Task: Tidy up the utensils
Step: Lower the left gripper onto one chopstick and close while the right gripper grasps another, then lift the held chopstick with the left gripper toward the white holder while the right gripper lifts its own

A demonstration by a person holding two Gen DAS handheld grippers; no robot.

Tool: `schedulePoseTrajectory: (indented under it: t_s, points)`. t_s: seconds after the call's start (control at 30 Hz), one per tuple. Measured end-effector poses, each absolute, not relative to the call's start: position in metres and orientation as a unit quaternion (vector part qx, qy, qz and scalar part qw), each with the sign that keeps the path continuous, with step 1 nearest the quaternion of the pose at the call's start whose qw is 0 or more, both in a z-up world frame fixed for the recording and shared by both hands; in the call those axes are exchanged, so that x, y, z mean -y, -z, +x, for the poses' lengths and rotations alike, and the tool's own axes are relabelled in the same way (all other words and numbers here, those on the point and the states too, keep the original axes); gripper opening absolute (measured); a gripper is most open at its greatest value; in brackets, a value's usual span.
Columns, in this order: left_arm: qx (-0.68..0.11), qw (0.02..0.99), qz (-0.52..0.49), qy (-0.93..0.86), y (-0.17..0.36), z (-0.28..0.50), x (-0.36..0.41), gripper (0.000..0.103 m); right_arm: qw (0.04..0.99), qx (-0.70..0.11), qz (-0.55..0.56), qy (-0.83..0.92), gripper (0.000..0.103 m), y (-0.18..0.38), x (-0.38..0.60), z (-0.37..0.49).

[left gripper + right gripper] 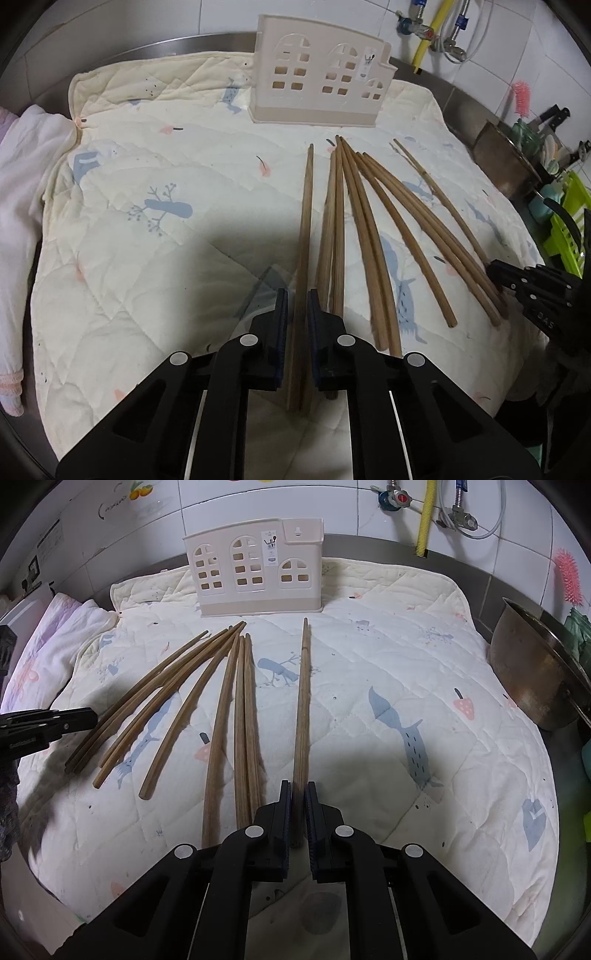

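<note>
Left wrist view. The left tongs [297,308] are closed narrow on a wooden chopstick [306,236]. The stick runs from between the pads straight ahead, its far tip pointing at the cream holder [317,74]. The holder stands upright at the far edge of the quilted mat [147,184], well ahead of the tongs. Just right of the held stick lie loose chopsticks [369,236], fanned out on the mat with their far tips gathered near the holder's base. Farther right, at the edge of the view, the right tongs [496,273] reach in low over the mat, at the near ends of the outermost sticks. A white towel [26,192] lies left of the mat.

Right wrist view. The right tongs [298,797] are likewise closed narrow on a second chopstick [303,709], which lies straight ahead with its tip close to the holder [255,572]. The holder stands ahead and slightly left. The fan of loose chopsticks [221,709] lies left of the held stick on the mat [406,657]. Beyond the fan, at the left edge, the left tongs [88,714] point inward; from here their hold cannot be told. A metal pot [532,668] stands off the mat's right edge.
</note>
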State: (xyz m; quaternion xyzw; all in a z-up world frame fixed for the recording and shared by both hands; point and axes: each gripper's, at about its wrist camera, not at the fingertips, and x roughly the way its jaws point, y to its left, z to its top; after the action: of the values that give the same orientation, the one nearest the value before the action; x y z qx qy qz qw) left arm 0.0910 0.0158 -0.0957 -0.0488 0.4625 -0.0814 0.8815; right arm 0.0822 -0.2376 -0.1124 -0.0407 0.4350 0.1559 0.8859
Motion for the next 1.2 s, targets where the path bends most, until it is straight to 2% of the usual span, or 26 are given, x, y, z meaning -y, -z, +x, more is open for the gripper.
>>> schedulePoseTrajectory:
  t_s: [0.77, 0.97, 1.2]
  points:
    - [-0.47, 0.878, -0.054, 0.07, 0.104, 0.092, -0.014, 0.007, 0.889, -0.431, -0.031, -0.155, 0.008, 0.115, 0.239, 0.081]
    - [-0.45, 0.889, -0.055, 0.068, 0.086, 0.087, -0.016, 0.005, 0.897, -0.413, -0.035, -0.151, 0.007, 0.102, 0.24, 0.077]
    - [-0.426, 0.9, -0.046, 0.078, 0.053, 0.083, -0.015, 0.005, 0.922, -0.356, -0.036, -0.149, 0.007, 0.059, 0.245, 0.074]
